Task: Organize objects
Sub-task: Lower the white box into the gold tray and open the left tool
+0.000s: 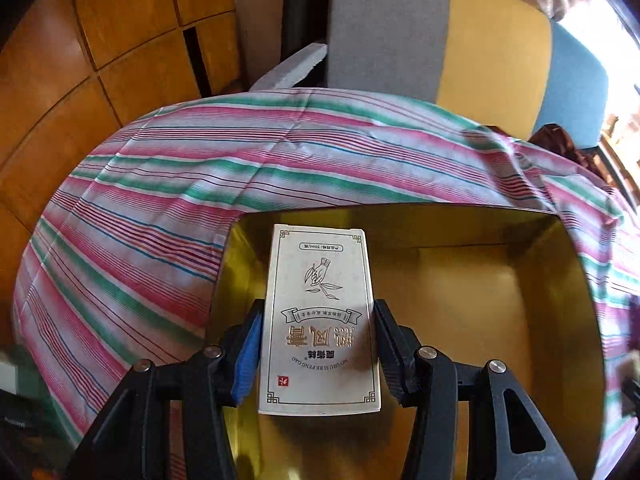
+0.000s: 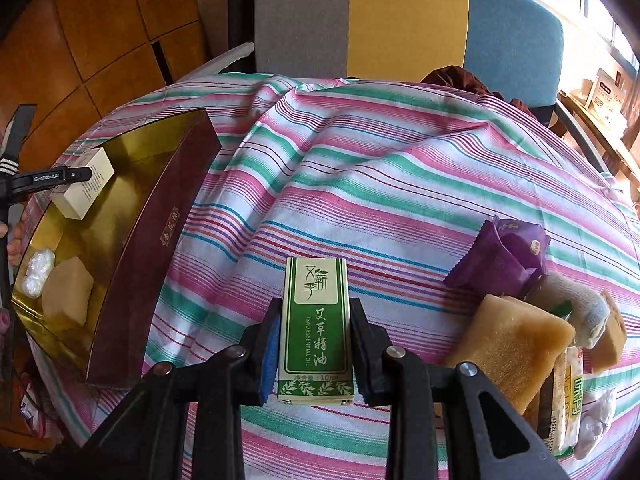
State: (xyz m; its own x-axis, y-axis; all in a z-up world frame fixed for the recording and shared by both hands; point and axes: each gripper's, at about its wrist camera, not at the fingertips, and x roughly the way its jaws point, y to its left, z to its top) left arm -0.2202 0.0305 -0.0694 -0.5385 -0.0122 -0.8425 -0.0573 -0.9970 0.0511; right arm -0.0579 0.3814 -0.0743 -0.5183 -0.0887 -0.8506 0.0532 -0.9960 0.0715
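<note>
The left gripper (image 1: 318, 354) holds a white carton (image 1: 320, 320) by its long sides over the gold box (image 1: 560, 280). The right gripper (image 2: 314, 354) clamps a green carton (image 2: 316, 328) above the striped cloth (image 2: 400, 184). Both cartons look light, stiff and crushable, so a gentle side grip seems best.

Both wrist views angled down, sharing tray (image 1: 400, 216)

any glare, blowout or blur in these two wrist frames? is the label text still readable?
Left wrist: window blown out at the upper right, gold box interior glary, right edge smeared; cream carton print sharp. Right wrist: window also bright, green carton label crisp, gold box mirror-like. Both views: strong fisheye bend, dark corners.
</note>
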